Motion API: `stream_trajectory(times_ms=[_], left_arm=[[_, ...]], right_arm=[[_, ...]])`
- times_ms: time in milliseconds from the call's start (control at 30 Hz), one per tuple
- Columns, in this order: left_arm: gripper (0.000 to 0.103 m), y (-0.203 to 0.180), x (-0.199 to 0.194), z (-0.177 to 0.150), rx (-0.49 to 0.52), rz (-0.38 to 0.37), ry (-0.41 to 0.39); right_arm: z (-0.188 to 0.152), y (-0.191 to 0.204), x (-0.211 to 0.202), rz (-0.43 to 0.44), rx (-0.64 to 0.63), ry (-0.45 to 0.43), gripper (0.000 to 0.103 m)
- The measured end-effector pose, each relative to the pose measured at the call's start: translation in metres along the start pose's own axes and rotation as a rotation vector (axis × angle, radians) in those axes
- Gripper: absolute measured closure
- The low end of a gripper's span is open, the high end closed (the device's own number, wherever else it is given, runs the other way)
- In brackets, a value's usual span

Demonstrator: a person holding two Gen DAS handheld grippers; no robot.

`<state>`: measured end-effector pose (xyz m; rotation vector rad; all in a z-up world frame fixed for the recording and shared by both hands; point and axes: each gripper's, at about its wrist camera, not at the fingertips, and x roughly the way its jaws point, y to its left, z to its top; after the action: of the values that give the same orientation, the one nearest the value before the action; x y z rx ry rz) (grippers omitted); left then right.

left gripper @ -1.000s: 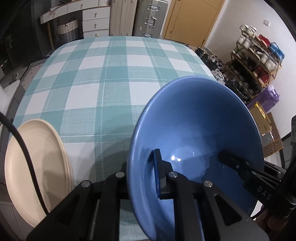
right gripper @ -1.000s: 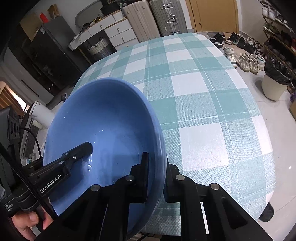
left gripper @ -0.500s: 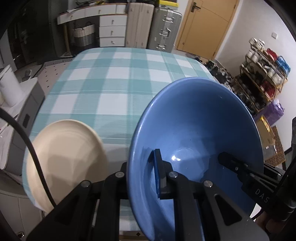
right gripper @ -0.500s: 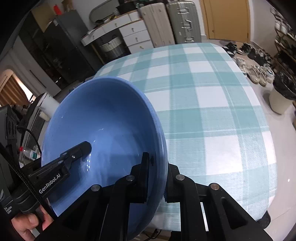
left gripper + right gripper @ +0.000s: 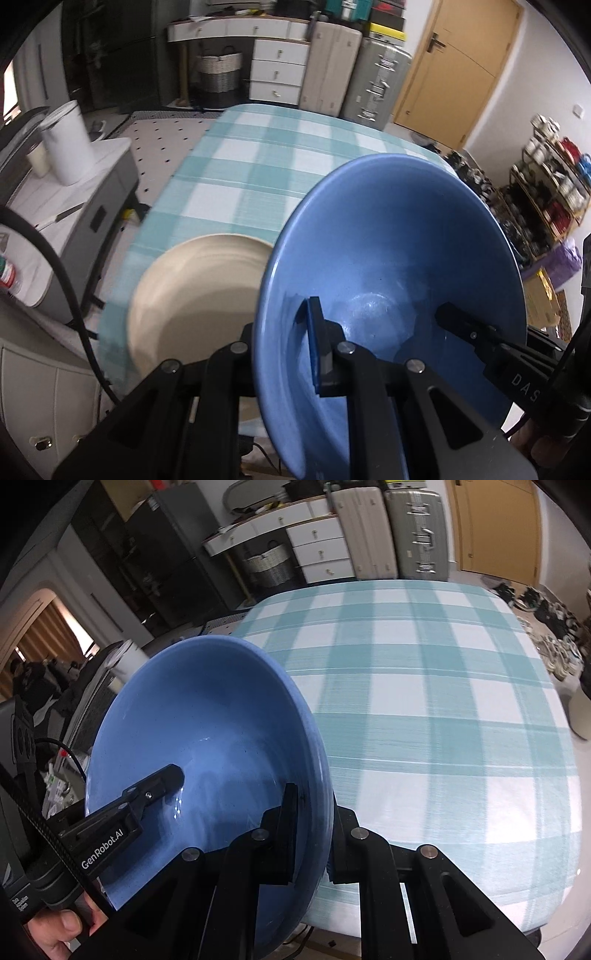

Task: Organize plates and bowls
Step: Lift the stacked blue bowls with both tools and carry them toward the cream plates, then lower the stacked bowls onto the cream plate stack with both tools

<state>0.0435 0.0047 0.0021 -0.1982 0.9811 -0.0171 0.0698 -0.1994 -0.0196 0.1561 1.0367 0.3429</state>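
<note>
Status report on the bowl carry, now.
Both claws, left and right, shut on opposite rims of the bowl. Bowl off the table, tilted. Cream plate beside it at the table's near edge. Nothing else on the cloth.

The right gripper (image 5: 314, 827) is clamped on the rim of a blue bowl (image 5: 207, 731): one finger (image 5: 284, 830) lies inside the bowl, the other outside against its wall. The bowl tilts, its hollow facing the camera, to the left of the fingers. On the bowl's far side the left gripper (image 5: 162, 779) pinches the opposite rim, one finger inside; a hand (image 5: 59, 934) grips its handle at lower left. Beyond and right of the fingers spreads a table (image 5: 443, 709) in teal-and-white check cloth, blurred. Behind it stand drawers (image 5: 321, 550) and two suitcases (image 5: 391, 531).
</note>
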Motion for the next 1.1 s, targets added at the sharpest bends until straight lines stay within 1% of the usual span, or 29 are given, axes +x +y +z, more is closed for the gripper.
stream_trajectory(times_ms=[200, 333, 600, 833, 1100], left_arm=[[0.091, 0.041, -0.006, 0.002, -0.049, 0.051, -0.011], [0.091, 0.069, -0.001, -0.002, -0.088, 0.071, 0.002], [0.091, 0.101, 0.017, -0.004, -0.126, 0.102, 0.038], [0.09, 0.114, 0.035, -0.012, -0.151, 0.089, 0.089], [0.09, 0.117, 0.05, -0.015, -0.167, 0.071, 0.123]], right_arm=[[0.008, 0.043, 0.02, 0.036, -0.053, 0.029, 0.091], [0.01, 0.069, 0.039, 0.054, -0.08, 0.056, 0.091], [0.009, 0.099, 0.077, 0.06, -0.116, 0.122, 0.091], [0.004, 0.105, 0.101, 0.028, -0.138, 0.183, 0.091], [0.002, 0.1, 0.114, -0.003, -0.137, 0.215, 0.091]])
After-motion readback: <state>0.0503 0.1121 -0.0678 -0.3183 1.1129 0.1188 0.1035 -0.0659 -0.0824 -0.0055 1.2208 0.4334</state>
